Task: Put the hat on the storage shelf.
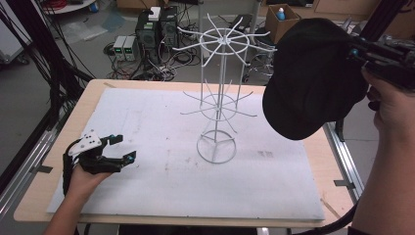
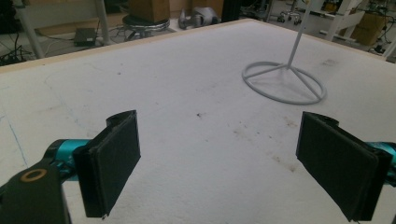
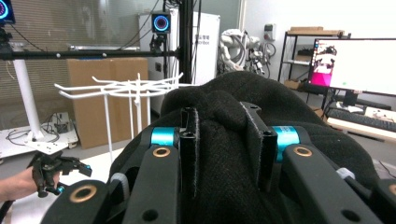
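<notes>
The right claw (image 3: 227, 140) is clamped on a fold of the soft black fabric cap (image 1: 313, 78), its two black jaws pinching a ridge of cloth between them, as the right gripper view shows up close. In the high view the cap hangs in the air at the right of the bench, near the upper tier of the white wire hat rack with radiating prongs (image 1: 220, 93) but clear of it, its brim drooping low and its open underside turned toward the rack. Holding it by a pinch of the crown probably lets the hollow of the cap face a prong, so that it can be slipped over one; that reads as the work in hand, with the hanging itself not yet done. The rack stands upright on its ring base on the white foam sheet (image 1: 147, 161) that covers the wooden bench (image 1: 29, 205), roughly in the middle, where either hand could reach its arms. The left claw (image 1: 119, 149) rests low at the near left of the sheet, well apart from the rack, its jaws wide apart with nothing between them; the left gripper view shows bare sheet between the pads (image 2: 114, 161). It seems parked out of the way, perhaps ready to steady the rack's base if the cap tugs it.
</notes>
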